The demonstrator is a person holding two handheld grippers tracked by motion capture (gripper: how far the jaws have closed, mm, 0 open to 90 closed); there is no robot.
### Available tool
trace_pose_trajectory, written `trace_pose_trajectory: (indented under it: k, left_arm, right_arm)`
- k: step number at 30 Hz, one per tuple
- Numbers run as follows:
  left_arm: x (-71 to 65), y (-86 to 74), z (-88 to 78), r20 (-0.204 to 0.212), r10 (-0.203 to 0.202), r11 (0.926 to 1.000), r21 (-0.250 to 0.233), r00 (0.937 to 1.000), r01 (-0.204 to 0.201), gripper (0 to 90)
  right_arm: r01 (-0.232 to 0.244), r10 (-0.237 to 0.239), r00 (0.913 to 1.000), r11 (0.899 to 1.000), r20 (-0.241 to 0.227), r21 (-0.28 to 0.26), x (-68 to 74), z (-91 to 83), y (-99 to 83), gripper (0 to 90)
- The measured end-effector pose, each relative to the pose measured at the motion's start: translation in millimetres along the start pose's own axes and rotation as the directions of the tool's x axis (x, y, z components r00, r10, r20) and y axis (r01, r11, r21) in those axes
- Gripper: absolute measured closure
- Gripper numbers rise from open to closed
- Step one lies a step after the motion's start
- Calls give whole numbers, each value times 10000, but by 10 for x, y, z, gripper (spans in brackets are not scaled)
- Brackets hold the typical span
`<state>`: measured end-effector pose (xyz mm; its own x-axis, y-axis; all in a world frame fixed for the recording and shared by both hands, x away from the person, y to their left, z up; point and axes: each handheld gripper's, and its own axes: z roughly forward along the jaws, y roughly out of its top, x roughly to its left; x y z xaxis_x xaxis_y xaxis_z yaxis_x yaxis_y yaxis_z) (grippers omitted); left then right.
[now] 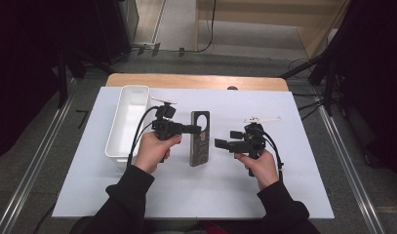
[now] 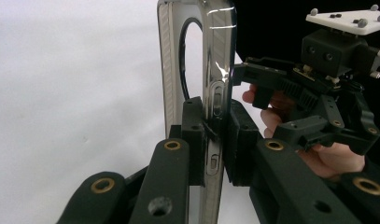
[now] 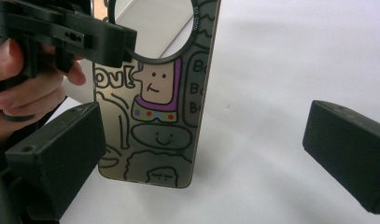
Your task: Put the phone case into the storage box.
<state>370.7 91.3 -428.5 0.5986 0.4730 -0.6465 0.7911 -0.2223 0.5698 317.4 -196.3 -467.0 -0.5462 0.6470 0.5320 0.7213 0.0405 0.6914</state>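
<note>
Gripping a phone case (image 1: 200,138) by its edge, the left gripper (image 1: 195,129) is holding it upright on the white sheet (image 1: 284,146) covering the table, and the step in hand looks like passing or steadying it so the right gripper (image 1: 220,143) can take hold. Doing this well is, I judge, a matter of keeping the left gripper's hold firm and the case steady on its long edge while the right gripper is coming in from three o'clock, squaring its wide jaws around the free lower end instead of pushing the flat face, which could be tipping the case over. In the high view the case is sitting near the middle of the sheet, with a white tray (image 1: 128,122) lying at nine o'clock beyond the left hand (image 1: 154,151), well apart from it. In the left gripper view the pads are pressing on both sides of the case's thin, glossy, see-through rim (image 2: 214,93). In the right gripper view the jaws are standing wide apart, empty, with the case (image 3: 164,116) between and beyond them; it is showing a smoky tint, a large round camera cutout at twelve o'clock and cartoon doodles in black outline with a purple collar.
</note>
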Motion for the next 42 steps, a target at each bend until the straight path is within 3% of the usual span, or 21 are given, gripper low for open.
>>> trace_pose_trajectory:
  k: [15,32,42]
  left_arm:
    - [-49,-116,-20,361,378,9993,48,9986,-380,801]
    - [-120,-220,-6,875,1087,9940,38,9902,-1094,801]
    - [-116,-234,-12,1349,1079,9939,89,9850,-1101,800]
  right_arm:
    - [-53,53,10000,9999,-41,-111,-23,-43,20,0]
    - [72,-84,9995,9993,-314,-373,-7,-58,83,0]
    - [203,-235,9981,9982,-570,-569,24,-57,116,0]
